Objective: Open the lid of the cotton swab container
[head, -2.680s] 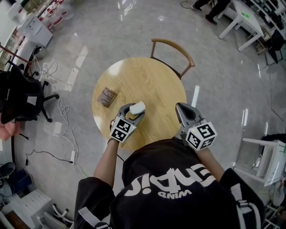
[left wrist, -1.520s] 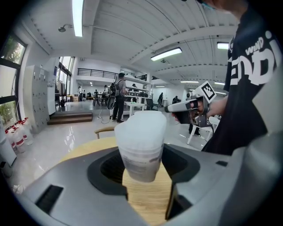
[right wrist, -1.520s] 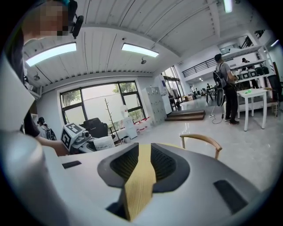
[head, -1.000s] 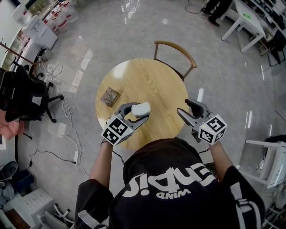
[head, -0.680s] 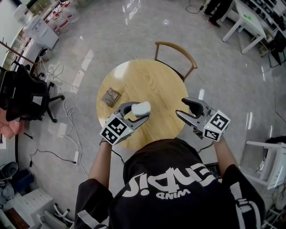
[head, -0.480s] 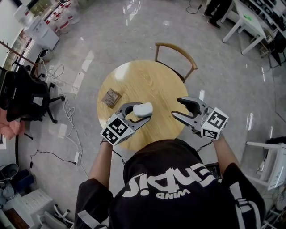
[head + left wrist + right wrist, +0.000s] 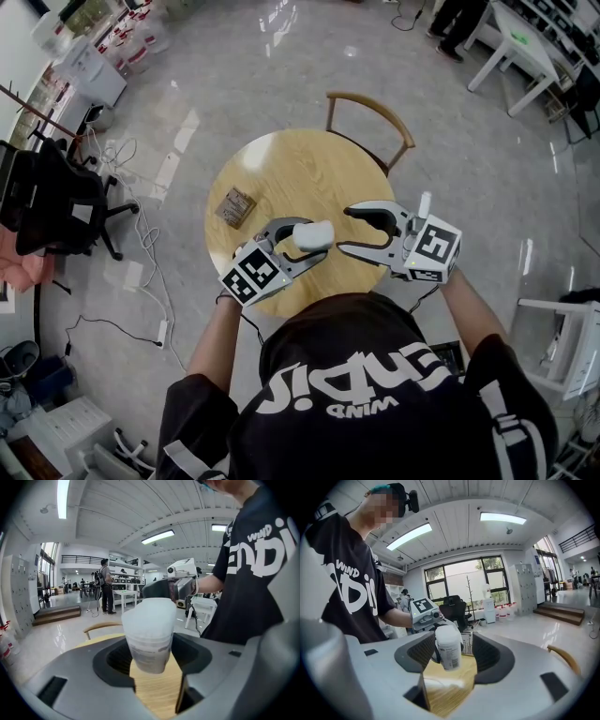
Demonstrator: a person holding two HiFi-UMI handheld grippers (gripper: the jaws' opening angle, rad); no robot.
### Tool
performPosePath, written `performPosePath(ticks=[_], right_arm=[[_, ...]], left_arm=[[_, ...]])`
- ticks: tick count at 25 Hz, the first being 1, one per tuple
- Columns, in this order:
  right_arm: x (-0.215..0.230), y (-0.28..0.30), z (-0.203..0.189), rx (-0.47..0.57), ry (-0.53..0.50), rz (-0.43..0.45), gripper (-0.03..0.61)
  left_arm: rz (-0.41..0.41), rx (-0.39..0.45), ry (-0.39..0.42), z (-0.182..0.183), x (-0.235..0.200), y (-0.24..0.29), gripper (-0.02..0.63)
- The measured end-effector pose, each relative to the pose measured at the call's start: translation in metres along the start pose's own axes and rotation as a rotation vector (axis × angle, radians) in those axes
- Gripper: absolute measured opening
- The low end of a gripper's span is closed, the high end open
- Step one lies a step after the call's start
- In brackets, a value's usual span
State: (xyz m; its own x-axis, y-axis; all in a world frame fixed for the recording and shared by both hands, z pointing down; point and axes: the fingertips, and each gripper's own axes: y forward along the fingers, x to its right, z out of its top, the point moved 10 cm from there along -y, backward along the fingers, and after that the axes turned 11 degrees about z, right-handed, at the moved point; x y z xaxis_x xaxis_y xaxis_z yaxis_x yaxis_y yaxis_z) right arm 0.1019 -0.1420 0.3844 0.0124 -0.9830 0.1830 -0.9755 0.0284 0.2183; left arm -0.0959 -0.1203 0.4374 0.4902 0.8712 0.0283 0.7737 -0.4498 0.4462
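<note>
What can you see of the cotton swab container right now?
The cotton swab container is a small frosted white plastic tub with a printed label band around its lower part and its lid on. It is clamped at its labelled end between the left tongs, held above the round table and tipped toward the right tongs, whose jaws have just been opening and do not touch it.

Frosted white cotton swab container (image 7: 314,234), pale wood-grain table (image 7: 300,169), glossy grey floor (image 7: 281,66)
</note>
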Motion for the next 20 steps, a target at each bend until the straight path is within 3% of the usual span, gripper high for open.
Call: performPosePath(ticks=[20], right_arm=[[-0.004,0.031,-0.008,-0.037,-0.009,0.083,0.230]], left_arm=[[-0.048,0.003,0.025,0.006,0.010,0.008,0.256]])
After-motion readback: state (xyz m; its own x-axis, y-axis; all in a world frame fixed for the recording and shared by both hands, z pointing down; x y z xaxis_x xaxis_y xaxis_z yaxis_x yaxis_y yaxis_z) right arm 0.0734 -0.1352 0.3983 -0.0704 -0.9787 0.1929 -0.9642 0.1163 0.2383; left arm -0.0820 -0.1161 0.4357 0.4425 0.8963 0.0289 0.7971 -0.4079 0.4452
